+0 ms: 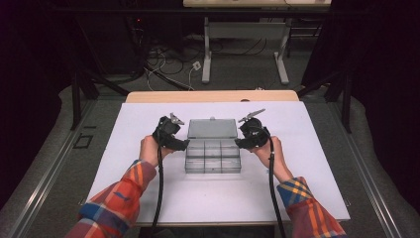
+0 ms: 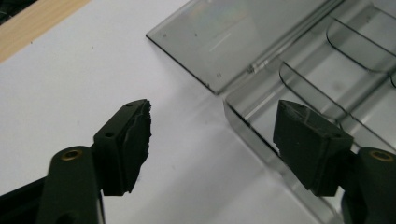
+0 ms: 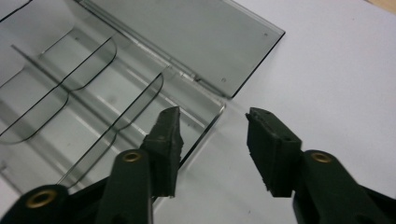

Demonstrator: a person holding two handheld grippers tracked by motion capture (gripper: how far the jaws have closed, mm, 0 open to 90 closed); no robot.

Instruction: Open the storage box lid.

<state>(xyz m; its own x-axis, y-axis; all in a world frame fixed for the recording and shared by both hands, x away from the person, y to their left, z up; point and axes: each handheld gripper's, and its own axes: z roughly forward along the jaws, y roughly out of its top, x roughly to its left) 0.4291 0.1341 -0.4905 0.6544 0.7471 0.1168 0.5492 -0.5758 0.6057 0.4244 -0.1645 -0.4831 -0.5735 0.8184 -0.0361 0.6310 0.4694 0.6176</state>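
A clear grey plastic organizer box (image 1: 213, 156) lies open mid-table, its lid (image 1: 212, 128) folded back flat, its compartments empty. My left gripper (image 1: 184, 145) sits at the box's left side; in the left gripper view it (image 2: 212, 123) is open, its jaws standing either side of the box's side wall (image 2: 261, 147) near the hinge. My right gripper (image 1: 239, 143) is at the box's right side; in the right gripper view it (image 3: 212, 119) is open, one jaw over the compartments (image 3: 84, 107), the other over the white sheet beyond the box's corner (image 3: 219, 109).
The box rests on a white sheet (image 1: 148, 188) covering a wooden table (image 1: 148, 96). Beyond the table are a desk's legs (image 1: 206, 59) and loose cables (image 1: 163, 64) on the floor. Plaid-sleeved forearms (image 1: 121, 198) enter from the bottom.
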